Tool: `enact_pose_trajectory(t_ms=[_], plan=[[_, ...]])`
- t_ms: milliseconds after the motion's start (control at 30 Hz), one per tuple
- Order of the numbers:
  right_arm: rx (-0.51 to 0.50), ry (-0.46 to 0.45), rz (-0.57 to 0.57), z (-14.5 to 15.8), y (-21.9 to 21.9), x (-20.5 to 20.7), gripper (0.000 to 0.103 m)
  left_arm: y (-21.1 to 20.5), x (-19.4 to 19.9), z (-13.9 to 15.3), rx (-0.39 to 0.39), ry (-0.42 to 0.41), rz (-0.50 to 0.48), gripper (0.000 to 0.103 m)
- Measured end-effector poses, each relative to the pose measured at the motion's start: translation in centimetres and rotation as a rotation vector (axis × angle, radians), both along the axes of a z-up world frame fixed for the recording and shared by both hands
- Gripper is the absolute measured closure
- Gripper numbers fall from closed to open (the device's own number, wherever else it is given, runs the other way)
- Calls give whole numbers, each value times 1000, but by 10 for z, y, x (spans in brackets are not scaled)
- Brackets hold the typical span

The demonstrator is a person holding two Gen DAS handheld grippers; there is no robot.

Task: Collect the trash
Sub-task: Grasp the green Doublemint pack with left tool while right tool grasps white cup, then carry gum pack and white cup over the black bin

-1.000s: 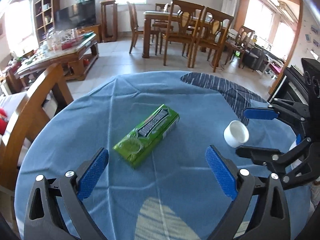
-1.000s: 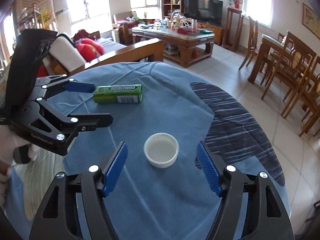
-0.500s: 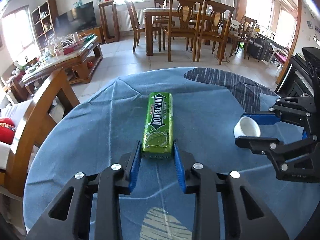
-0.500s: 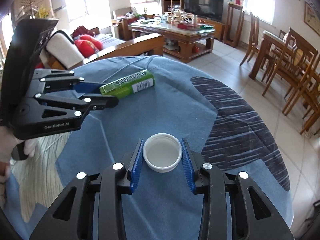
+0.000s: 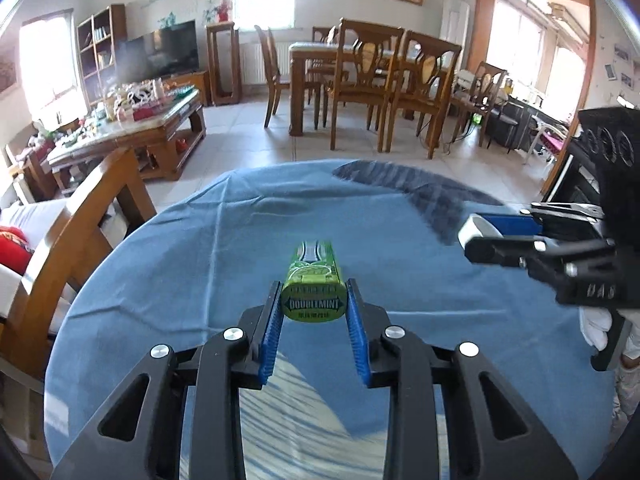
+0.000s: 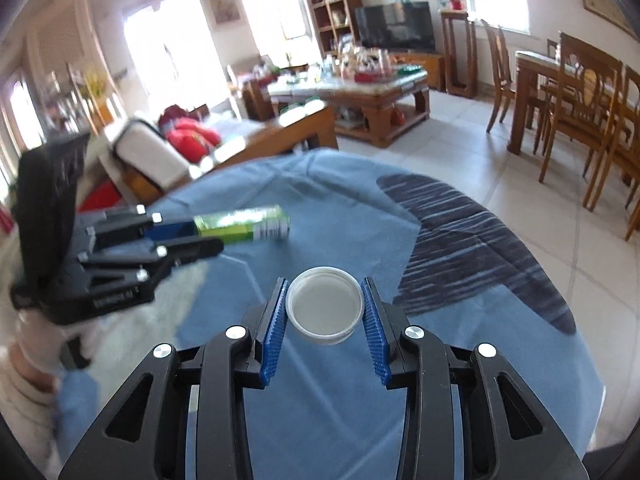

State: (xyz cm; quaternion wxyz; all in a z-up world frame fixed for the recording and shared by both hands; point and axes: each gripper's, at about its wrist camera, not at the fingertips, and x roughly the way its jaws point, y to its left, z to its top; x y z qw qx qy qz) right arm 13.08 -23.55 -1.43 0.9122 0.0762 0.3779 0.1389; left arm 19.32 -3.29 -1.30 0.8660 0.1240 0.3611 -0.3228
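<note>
A green Doublemint gum pack [image 5: 313, 284] sticks out forward between the blue pads of my left gripper [image 5: 313, 304], which is shut on its near end and holds it above the blue tablecloth [image 5: 200, 264]. The right wrist view shows the same gum pack [image 6: 244, 224] in the left gripper [image 6: 188, 234] at the left. My right gripper [image 6: 325, 306] is shut on a white plastic lid [image 6: 324, 306], held off the cloth with its hollow side up. From the left wrist view the lid [image 5: 474, 229] shows edge-on in the right gripper [image 5: 500, 236].
The round table's blue cloth has a dark striped patch [image 6: 468, 248] on its far right. A wooden chair [image 5: 80, 232] stands against the table's left edge. Beyond lie a tiled floor, a cluttered coffee table [image 5: 132, 128] and a dining set [image 5: 372, 80].
Both grippers closed, the left on the gum pack and the right on the lid, then lifted them off the cloth. The gum pack now points straight ahead.
</note>
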Motion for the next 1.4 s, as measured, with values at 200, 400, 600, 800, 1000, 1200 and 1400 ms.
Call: enact_pose_trajectory(t_ms=[200, 400, 600, 800, 1000, 1200, 1400], plan=[[100, -66, -44, 33, -34, -59, 66, -19, -51, 19, -34, -56, -43, 73], [108, -116, -79, 60, -71, -123, 66, -43, -93, 32, -99, -79, -82, 73], [110, -158, -136, 75, -115, -183, 66, -86, -135, 40, -138, -92, -156, 73], [123, -183, -224, 78, -168, -230, 66, -145, -168, 42, -154, -99, -265, 73], [159, -196, -334, 68, -233, -272, 66, -203, -201, 37, -191, -76, -366, 73], [225, -204, -451, 52, -299, -315, 66, -260, -227, 25, -205, -42, -474, 73], [277, -195, -544, 31, -354, -346, 66, -314, -251, 3, -184, -16, -562, 73]])
